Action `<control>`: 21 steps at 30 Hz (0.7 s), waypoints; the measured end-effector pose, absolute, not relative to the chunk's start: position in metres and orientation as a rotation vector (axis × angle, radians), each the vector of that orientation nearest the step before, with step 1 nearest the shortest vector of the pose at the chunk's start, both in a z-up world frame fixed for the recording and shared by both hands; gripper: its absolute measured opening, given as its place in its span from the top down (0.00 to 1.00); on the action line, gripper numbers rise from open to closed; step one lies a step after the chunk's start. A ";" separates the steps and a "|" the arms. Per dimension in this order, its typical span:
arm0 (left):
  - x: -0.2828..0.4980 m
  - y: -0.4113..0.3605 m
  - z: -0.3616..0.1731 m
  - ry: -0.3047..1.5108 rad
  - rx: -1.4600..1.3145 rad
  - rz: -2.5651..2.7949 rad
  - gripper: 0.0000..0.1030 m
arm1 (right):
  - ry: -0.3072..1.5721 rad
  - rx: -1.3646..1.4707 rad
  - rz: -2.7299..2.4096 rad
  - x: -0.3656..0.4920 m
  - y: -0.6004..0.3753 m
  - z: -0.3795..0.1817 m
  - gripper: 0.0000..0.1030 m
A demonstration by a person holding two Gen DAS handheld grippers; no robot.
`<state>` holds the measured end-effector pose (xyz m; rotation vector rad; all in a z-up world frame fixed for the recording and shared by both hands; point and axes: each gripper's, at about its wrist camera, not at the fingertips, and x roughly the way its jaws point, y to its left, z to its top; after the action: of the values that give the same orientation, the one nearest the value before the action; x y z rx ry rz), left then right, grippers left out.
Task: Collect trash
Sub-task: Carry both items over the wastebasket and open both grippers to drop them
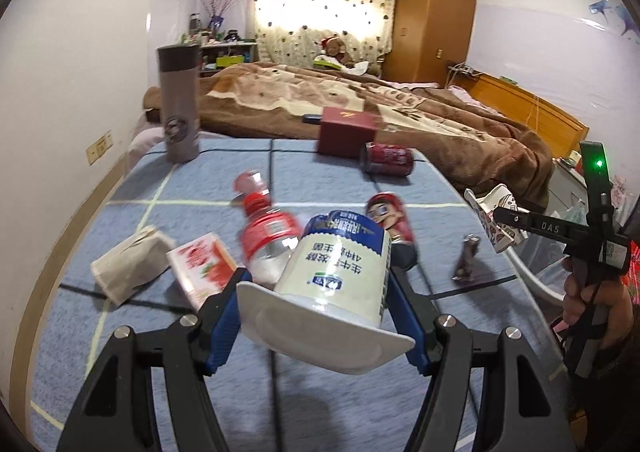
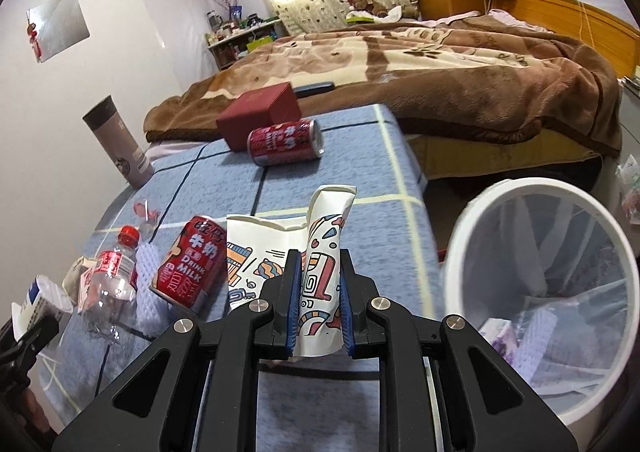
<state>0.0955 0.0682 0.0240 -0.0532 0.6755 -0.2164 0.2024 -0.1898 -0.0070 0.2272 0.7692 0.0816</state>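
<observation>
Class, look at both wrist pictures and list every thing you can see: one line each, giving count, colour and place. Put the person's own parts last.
yogurt cup: one, white and blue, between the left tool's pads
paper cup: one, crushed, white with coloured print, pinched in the right tool
milk cans: two, red, one by the bottle, one by the box
water bottle: one, clear, red label, lying on the cloth
foam sleeve: one, white, beside the bottle
red box: one, far edge of the cloth
flask: one, grey-brown, upright, far left
red carton: one, left
paper bag: one, beige, left
bin: one, white, lined, right of the table
checked cloth: one, blue
blanket: one, brown, on the bed
left tool: one, black
right tool: one, black
hand: one, holding the right tool
</observation>
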 end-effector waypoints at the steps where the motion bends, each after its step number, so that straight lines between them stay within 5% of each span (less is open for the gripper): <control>1: 0.097 0.062 0.025 0.675 -0.051 -0.229 0.32 | 0.765 0.231 0.077 0.200 -0.194 -0.005 0.83; 21: 0.118 -0.066 0.042 0.652 0.019 -0.434 0.32 | 0.702 0.269 -0.068 0.166 -0.272 0.008 0.83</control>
<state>0.1178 -0.0663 0.0423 0.0193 0.6522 -0.4342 0.1655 -0.2720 0.0080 0.2690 0.7021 -0.0685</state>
